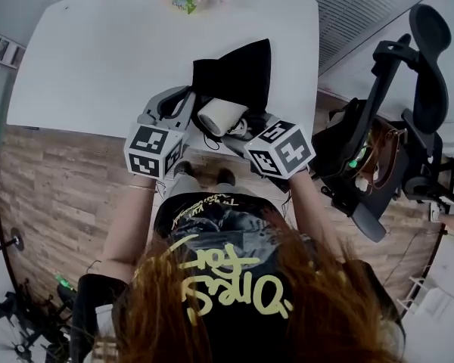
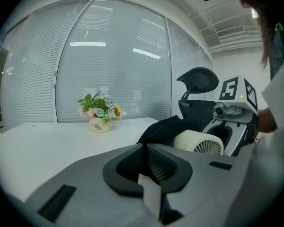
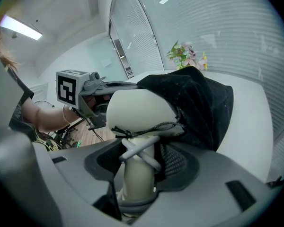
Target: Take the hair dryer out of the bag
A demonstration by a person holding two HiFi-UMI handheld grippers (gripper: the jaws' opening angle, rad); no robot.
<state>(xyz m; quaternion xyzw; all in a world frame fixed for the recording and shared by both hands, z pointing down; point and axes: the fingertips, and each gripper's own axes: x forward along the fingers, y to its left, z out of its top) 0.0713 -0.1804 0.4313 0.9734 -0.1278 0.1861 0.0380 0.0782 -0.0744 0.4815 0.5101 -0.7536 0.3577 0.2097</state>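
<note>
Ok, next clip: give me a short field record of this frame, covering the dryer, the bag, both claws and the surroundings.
hair dryer: cream, partly out of the bag, cord wrapped at its handle
bag: black cloth, on the white table, draped over one side of the dryer
right claw: closed on the dryer's handle
left claw: jaws together next to the bag; a pinch on the cloth cannot be confirmed
also in view: flower pot, office chair
status: dryer not fully out
</note>
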